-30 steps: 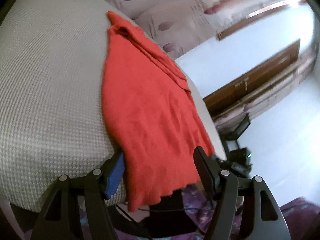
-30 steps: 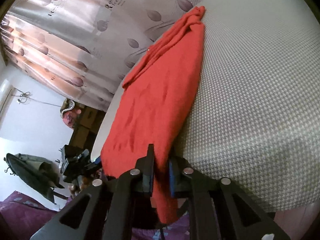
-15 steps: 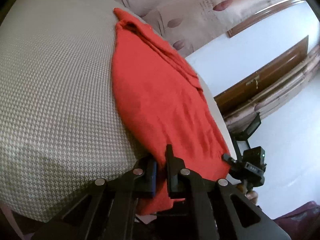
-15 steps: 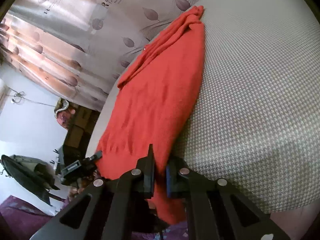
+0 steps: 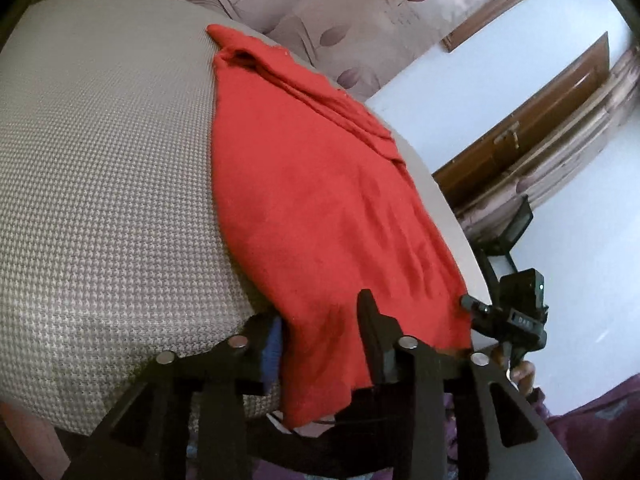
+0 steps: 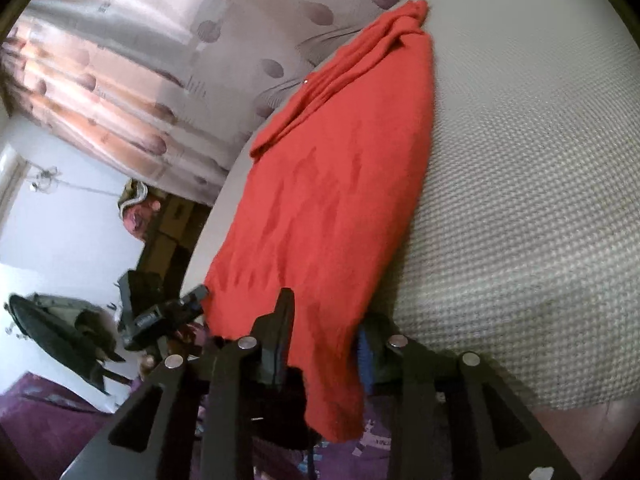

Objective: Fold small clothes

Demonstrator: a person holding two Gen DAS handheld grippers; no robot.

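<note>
A red garment lies lengthwise on the tabletop, which wears a houndstooth cloth; its near hem hangs over the edge. The left gripper has its jaws open, one on each side of the hanging hem, not pinching it. The right gripper likewise stands with jaws apart astride the other corner of the hem. A leaf-patterned curtain hangs behind.
</note>
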